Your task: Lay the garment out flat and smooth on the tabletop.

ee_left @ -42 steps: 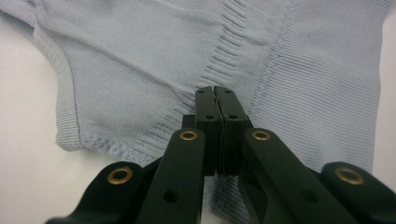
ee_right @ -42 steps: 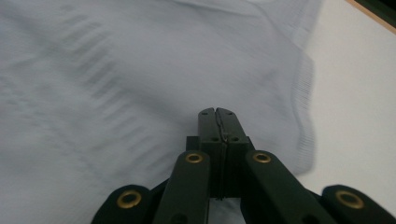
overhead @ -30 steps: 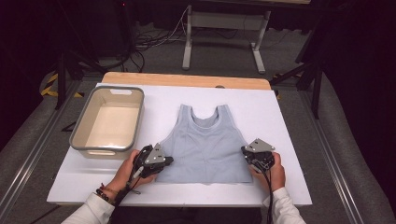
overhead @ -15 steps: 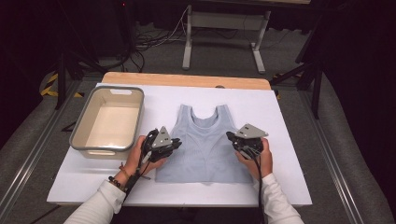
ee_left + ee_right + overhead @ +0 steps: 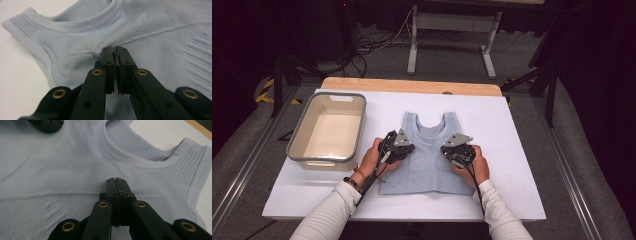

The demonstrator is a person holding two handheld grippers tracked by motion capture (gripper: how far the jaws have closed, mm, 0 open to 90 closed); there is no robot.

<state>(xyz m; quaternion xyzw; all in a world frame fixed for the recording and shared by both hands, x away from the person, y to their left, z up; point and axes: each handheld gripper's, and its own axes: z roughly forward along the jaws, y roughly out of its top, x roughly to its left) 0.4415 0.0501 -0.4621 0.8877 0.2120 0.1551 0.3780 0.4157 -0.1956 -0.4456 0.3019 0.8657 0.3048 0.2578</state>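
A pale blue tank top (image 5: 427,172) lies flat on the white board, neckline at the far side. My left gripper (image 5: 410,149) is over its left chest, shut. In the left gripper view its tips (image 5: 114,48) touch the fabric (image 5: 162,37) below the neckline. A small pucker sits at the tips and no cloth shows between the pads. Its jaws have just closed a little further. My right gripper (image 5: 446,150) is over the right chest, also shut. Its tips (image 5: 117,180) rest on the cloth (image 5: 37,170) under the neck band. The left gripper (image 5: 47,123) shows dark at that view's top left.
A grey bin (image 5: 294,150) with a cream inside stands at the board's left, close to my left hand. The white board (image 5: 512,130) has bare room to the right of the top. A wooden strip (image 5: 412,86) edges the far side, with metal stand legs (image 5: 413,50) beyond.
Both hands have slid from the top's lower corners away from the person and a little inward, onto the chest area. The top's hem has stayed in place.
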